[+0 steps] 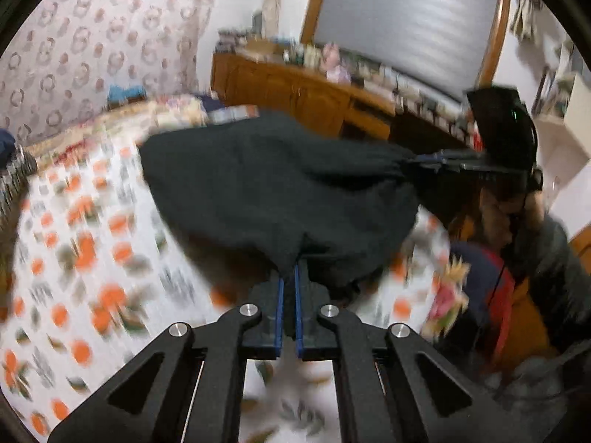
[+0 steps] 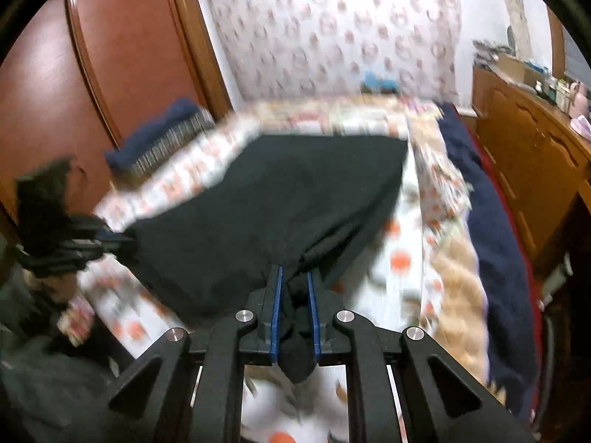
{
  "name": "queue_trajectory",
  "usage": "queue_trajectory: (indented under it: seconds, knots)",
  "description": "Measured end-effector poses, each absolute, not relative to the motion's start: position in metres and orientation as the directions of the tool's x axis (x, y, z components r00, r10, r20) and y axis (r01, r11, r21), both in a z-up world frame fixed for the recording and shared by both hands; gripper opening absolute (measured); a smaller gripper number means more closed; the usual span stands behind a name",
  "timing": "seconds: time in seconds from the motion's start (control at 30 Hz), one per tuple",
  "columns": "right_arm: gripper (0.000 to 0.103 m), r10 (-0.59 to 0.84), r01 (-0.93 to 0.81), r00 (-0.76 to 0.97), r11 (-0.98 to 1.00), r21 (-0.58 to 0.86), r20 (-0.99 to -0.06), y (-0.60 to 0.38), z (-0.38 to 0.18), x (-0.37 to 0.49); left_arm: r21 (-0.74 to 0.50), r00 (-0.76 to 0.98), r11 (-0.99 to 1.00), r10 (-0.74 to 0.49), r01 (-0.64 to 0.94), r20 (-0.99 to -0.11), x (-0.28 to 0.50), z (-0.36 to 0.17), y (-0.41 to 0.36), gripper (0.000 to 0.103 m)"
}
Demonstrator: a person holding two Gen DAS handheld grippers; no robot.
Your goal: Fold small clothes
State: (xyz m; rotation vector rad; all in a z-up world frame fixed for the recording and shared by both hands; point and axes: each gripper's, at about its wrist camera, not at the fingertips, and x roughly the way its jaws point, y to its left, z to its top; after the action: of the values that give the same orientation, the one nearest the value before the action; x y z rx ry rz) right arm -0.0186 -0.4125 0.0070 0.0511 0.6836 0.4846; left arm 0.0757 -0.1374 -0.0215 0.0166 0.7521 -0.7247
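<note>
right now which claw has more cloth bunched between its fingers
The right claw: a wad of the dark cloth fills its gap and pokes out behind. The left claw pinches only a thin edge, fingers nearly together.

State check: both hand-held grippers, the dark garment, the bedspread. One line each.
Left hand-held gripper: shut on the dark cloth garment's edge.
Right hand-held gripper: shut on a bunched corner of the garment.
Dark cloth garment: lifted and stretched between the two grippers; whether its far edge touches the bed is unclear.
White orange-flowered bedspread: spread flat on the bed, beneath the garment.
</note>
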Motion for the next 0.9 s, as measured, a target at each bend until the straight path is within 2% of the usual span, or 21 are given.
queue_trajectory:
  seconds: [0.1,0.2,0.43,0.47,0.53,0.6,0.67,0.73,0.77,0.83,0.9]
  knots:
    - [0.012,0.474,-0.432,0.701,0.877,0.211,-0.533,-0.420,0.036,0.002,-0.253,0.543,0.772,-0.602,0.583,-0.586,0.109,0.007,-0.131,0.005]
    - [0.012,0.450,-0.421,0.729,0.889,0.182,-0.515,-0.421,0.054,0.039,-0.219,0.589,0.811,-0.553,0.542,-0.590,0.160,0.021,-0.129,0.005]
    - [0.012,0.389,-0.310,0.726,0.921,0.236,-0.568,-0.426,0.043,0.162,-0.167,0.657,0.884,-0.440,0.437,-0.613,0.276,0.019,-0.123,0.005]
    - [0.015,0.361,-0.279,0.731,0.933,0.229,-0.579,-0.426,0.038,0.180,-0.142,0.677,0.891,-0.424,0.431,-0.602,0.286,0.019,-0.124,0.005]
    - [0.024,0.231,-0.188,0.769,0.973,0.134,-0.596,-0.421,0.034,0.199,-0.100,0.716,0.907,-0.386,0.409,-0.582,0.298,0.016,-0.122,0.012]
    - [0.033,0.192,-0.168,0.791,0.981,0.095,-0.581,-0.420,0.035,0.203,-0.100,0.718,0.910,-0.382,0.403,-0.582,0.300,0.010,-0.115,0.028]
    - [0.043,0.213,-0.188,0.795,0.977,0.103,-0.568,-0.420,0.035,0.198,-0.088,0.715,0.903,-0.388,0.420,-0.582,0.296,0.003,-0.110,0.050]
    - [0.045,0.207,-0.210,0.795,0.976,0.063,-0.570,-0.415,0.033,0.185,-0.085,0.688,0.893,-0.398,0.441,-0.607,0.293,-0.005,-0.108,0.059]
    - [0.050,0.225,-0.238,0.791,0.970,0.052,-0.568,-0.412,0.031,0.176,-0.084,0.670,0.889,-0.399,0.451,-0.625,0.290,-0.012,-0.108,0.063]
    - [0.057,0.267,-0.287,0.769,0.956,0.060,-0.581,-0.419,0.024,0.171,-0.088,0.647,0.877,-0.413,0.472,-0.642,0.285,-0.020,-0.112,0.064]
    - [0.057,0.286,-0.318,0.744,0.946,0.057,-0.603,-0.416,0.014,0.168,-0.088,0.619,0.865,-0.421,0.495,-0.663,0.285,-0.028,-0.119,0.064]
